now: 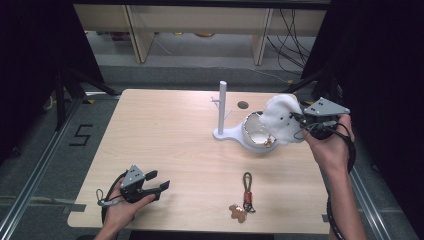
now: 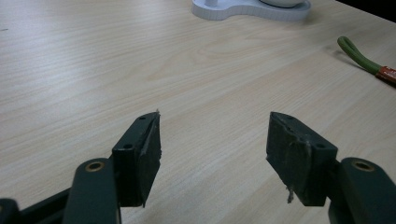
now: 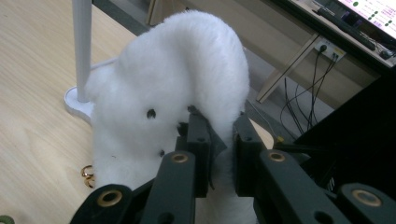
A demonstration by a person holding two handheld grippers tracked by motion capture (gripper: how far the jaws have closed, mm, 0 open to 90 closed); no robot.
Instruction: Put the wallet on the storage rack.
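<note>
White fluffy plush toy (image 1: 281, 119), soft, light and best pinched by a fold of fur, is hanging at right of centre over the white dish (image 1: 255, 136), clamped in the right gripper (image 1: 300, 122), while the left gripper (image 1: 159, 186) is resting wide apart at lower left.

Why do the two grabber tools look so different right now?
The left tool has its jaws wide apart with nothing between them, while the right tool is shut on a fluffy white plush toy. The left tool sits low at the table's near edge; the right tool is raised over the white bowl. Both have black jaws.
</note>
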